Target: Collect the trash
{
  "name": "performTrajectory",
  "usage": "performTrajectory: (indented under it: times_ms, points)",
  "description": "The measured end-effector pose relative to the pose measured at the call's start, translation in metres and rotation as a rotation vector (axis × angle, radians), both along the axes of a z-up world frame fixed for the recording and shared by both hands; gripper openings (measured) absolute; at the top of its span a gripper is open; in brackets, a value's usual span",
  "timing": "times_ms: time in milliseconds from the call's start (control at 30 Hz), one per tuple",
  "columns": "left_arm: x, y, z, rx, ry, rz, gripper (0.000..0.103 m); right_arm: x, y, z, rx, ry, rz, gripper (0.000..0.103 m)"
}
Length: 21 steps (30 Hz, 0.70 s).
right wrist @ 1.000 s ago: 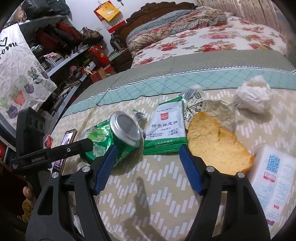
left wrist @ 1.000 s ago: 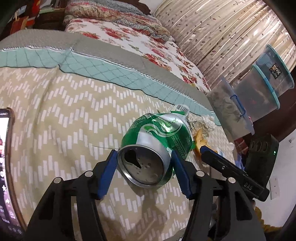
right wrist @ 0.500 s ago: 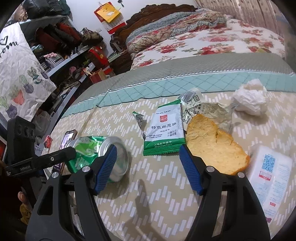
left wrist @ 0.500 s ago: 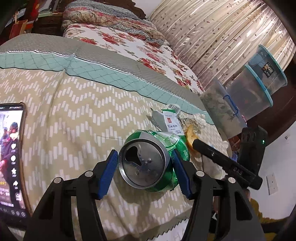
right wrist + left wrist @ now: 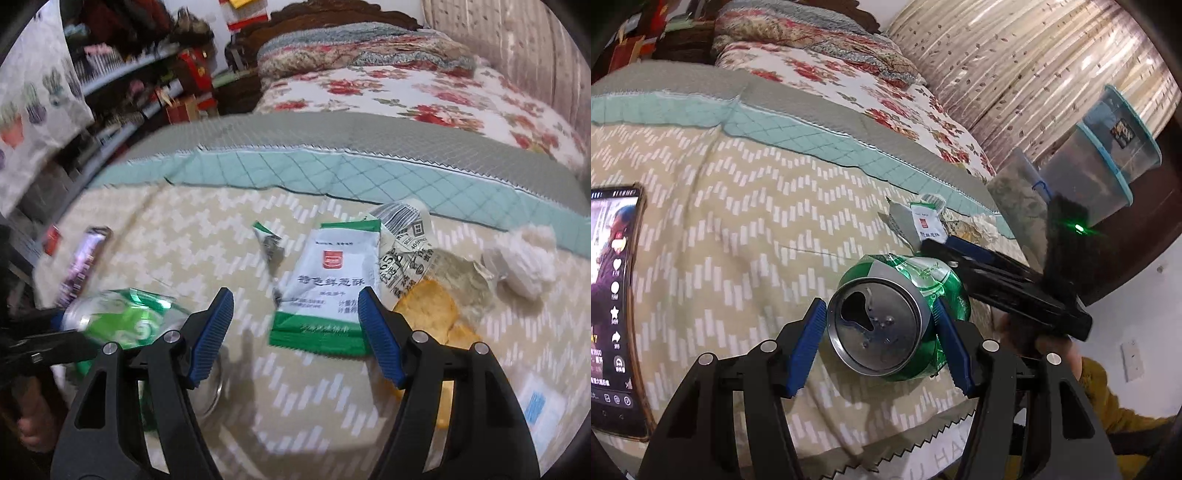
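Between the blue pads of the left tongs sits the can, held by its sides, with its open top facing the camera. It is green, crushed and empty by the look of it, so I think it is very light. Its thin metal will bend more if squeezed hard, and the smooth skin may slip, so the round rim end where the pads press now seems the best place to hold. The can hangs near the front edge of the bed. The right tongs stand wide with nothing in them, just this side of the green and white packet. That packet looks flat, soft and crinkly; pinching one edge should work. Past the packet from the can lie a piece of bread, a clear wrapper and a white paper ball. Only the right view shows these well. The left view shows the can's open hole and the pads on it, a lit phone on the far side of the can from the packet, and plastic tubs beyond the bed. The right view is blurry around the can.
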<state>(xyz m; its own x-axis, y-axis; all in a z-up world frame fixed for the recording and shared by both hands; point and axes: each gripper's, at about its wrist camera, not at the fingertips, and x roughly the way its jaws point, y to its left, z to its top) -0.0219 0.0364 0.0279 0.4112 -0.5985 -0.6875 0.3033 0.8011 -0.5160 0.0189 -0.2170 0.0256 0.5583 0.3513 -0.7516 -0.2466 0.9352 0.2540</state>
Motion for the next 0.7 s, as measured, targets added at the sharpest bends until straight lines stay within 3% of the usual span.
performTrajectory:
  times_ms: [200,467,633,700]
  points:
    - [-0.002,-0.011,0.005,0.034,-0.042,-0.01,0.057,0.011,-0.008,-0.003,-0.007,0.015,-0.02,0.075]
    - [0.005,-0.013,0.002,0.05,-0.033,-0.003,0.057,0.019,-0.027,-0.009,0.089,0.057,-0.028,0.072]
    - [0.016,-0.011,-0.003,0.072,-0.028,0.019,0.057,0.015,-0.025,-0.01,0.094,0.057,-0.033,0.072]
    - [0.023,-0.01,-0.007,0.082,-0.012,0.032,0.063,0.011,-0.024,-0.007,0.094,0.05,-0.038,0.072]
